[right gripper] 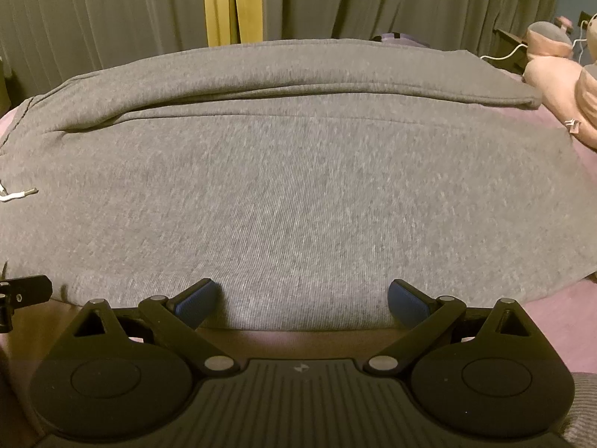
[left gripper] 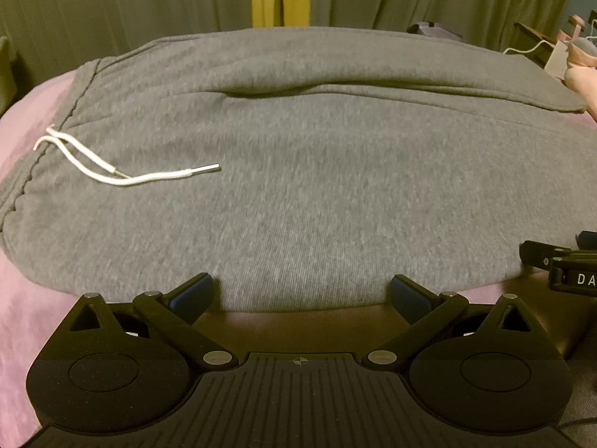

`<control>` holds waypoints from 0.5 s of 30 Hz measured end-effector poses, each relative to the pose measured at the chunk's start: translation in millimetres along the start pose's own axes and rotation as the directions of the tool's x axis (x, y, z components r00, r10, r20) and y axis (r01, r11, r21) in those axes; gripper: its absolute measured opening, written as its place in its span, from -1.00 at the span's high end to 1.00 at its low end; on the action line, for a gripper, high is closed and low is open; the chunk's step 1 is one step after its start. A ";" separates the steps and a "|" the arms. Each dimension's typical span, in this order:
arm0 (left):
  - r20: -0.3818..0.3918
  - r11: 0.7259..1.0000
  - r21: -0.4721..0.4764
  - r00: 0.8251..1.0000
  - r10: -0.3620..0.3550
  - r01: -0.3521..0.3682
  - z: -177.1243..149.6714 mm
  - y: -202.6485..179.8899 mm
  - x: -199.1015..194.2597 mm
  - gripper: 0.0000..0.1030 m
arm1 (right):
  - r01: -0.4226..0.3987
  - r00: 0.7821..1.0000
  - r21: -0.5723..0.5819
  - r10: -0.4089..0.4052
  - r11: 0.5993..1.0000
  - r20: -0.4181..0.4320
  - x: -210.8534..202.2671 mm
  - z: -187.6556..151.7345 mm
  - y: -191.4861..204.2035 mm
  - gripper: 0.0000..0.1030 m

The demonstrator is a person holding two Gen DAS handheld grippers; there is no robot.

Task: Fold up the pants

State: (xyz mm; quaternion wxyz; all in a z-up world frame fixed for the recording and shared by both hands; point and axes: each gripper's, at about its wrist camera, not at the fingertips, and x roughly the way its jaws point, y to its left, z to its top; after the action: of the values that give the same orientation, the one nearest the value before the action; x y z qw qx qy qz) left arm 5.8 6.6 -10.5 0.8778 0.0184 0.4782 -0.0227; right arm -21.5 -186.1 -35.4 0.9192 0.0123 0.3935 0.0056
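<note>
Grey sweatpants point(left gripper: 306, 186) lie flat across a pink bedsheet point(left gripper: 33, 112), waistband to the left with a white drawstring point(left gripper: 112, 171) lying on the fabric. The far leg is folded over, which leaves a long crease across the top. My left gripper point(left gripper: 302, 293) stands open at the near edge of the pants, its blue pads on either side of the hem, nothing held. My right gripper point(right gripper: 302, 298) is open too, at the near edge further right on the same pants point(right gripper: 298, 194). Each gripper shows at the edge of the other's view.
Grey-green curtains point(left gripper: 112, 3) with a yellow strip hang behind the bed. At the far right lie pink plush things point(right gripper: 556, 78), a white cable point(right gripper: 503, 54) and a dark headboard. Pink sheet point(right gripper: 559, 321) shows to the right of the pants.
</note>
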 end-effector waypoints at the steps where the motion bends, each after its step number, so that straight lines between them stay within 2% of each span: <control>1: -0.001 1.000 0.000 1.000 0.000 0.000 -0.1 -0.1 0.1 -1.00 | -0.001 1.000 0.000 0.001 1.000 -0.001 0.6 0.1 0.7 -0.92; 15: -0.010 1.000 0.004 1.000 -0.002 0.002 0.6 -0.8 1.7 -1.00 | -0.008 1.000 0.006 0.008 1.000 -0.010 3.3 0.6 -0.1 -0.92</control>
State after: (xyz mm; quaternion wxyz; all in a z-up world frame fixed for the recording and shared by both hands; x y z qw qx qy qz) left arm 7.2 5.7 -11.6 0.8754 0.0196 0.4824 -0.0245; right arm -18.8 -186.2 -37.3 0.9172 0.0166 0.3979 0.0081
